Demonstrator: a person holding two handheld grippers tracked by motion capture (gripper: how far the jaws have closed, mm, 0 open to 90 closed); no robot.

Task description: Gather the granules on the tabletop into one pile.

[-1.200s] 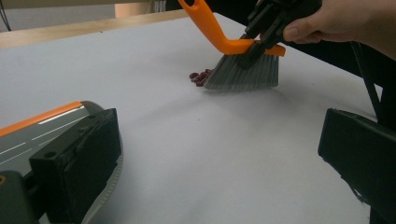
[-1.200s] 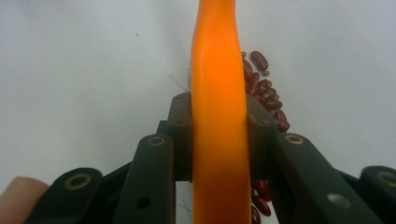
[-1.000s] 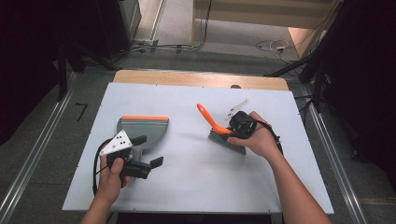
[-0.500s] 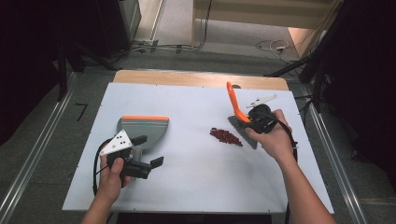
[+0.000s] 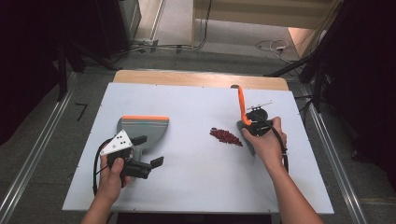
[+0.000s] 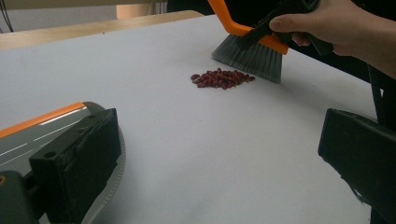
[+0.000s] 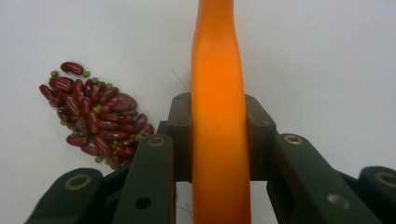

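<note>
A small brush (image 5: 244, 122) with an orange handle is clamped between the jaws of the right gripper (image 5: 256, 127), toward the right edge of the tabletop (image 5: 196, 186); in the right gripper view the handle (image 7: 217, 116) is seen pinched by both pads, rising straight up the middle. The grey bristles (image 6: 250, 57) are set down on the tabletop just beside a small heap of red beans (image 5: 225, 136), with a few green ones mixed in; whether the bristles touch the heap cannot be told. The heap is found right of the tabletop's middle, between brush and dustpan. The left gripper (image 5: 140, 164) is held near the front left corner, jaws wide apart with nothing between them. A grey dustpan (image 5: 140, 130) with an orange lip is laid flat just behind it, well apart from the beans, bare tabletop between. Cables (image 5: 271, 45) are seen on the floor beyond the far edge
</note>
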